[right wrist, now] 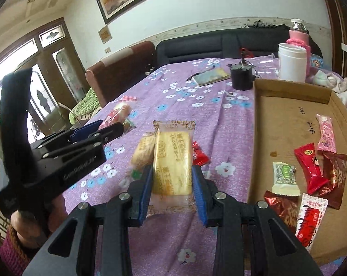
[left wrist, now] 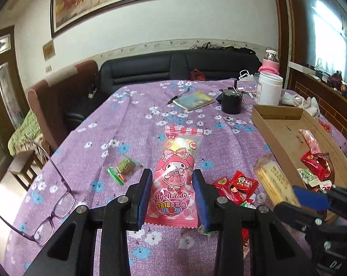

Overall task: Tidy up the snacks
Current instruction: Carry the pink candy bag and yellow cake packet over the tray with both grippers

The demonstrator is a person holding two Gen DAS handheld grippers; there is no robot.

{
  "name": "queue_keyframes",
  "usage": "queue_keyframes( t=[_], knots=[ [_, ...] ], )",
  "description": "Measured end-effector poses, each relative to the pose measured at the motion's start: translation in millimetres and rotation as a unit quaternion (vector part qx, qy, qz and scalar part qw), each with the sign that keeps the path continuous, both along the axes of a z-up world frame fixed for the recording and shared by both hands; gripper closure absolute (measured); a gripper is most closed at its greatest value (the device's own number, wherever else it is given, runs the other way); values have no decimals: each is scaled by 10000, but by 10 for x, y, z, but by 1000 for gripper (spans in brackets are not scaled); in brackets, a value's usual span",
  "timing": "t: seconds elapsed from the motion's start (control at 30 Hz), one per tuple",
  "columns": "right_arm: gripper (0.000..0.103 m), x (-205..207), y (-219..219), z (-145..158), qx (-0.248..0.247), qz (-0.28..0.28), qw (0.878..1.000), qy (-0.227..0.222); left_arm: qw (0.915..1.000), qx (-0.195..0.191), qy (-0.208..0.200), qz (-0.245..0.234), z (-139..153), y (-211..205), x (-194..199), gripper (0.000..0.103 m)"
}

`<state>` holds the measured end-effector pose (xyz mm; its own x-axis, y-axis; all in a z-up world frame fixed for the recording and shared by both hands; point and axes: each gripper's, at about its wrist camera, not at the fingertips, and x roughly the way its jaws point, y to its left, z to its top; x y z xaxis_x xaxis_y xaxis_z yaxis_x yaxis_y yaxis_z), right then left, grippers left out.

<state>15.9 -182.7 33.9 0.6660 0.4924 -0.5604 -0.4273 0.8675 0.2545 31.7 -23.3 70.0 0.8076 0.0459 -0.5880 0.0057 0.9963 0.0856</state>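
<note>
Pink "My Melody" packet [left wrist: 173, 179] clamped by left gripper [left wrist: 173, 197], yellow biscuit pack [right wrist: 173, 163] clamped by right gripper [right wrist: 172, 195]

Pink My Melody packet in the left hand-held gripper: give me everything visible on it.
The pink My Melody packet is a glossy plastic pillow pouch with crimped, serrated ends, a striped top band, a cartoon bunny print and a clear window showing pale candy. It stands roughly upright, sealed, pinched low on both sides by the left hand-held gripper, whose blue pads press its edges, above the purple floral tablecloth.

White walls, framed horse painting [left wrist: 109, 2] up top, dark sofa [left wrist: 180, 69] and brown armchair [left wrist: 58, 96] behind, bright window [right wrist: 35, 87] left, glare from right.
</note>
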Motion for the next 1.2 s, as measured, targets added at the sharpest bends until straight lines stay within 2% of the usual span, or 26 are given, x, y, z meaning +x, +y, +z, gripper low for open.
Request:
queue_keyframes(
  t=[0.4, 1.2],
  knots=[
    [70, -20, -19, 22, 45, -64, 10000, -21, 9992, 318, -247, 52, 20, -78, -76, 65],
    [70, 12, -259, 113, 129, -421, 9989, -133, 9976, 494, -476, 0, 39, -183, -156, 65]
  ],
)
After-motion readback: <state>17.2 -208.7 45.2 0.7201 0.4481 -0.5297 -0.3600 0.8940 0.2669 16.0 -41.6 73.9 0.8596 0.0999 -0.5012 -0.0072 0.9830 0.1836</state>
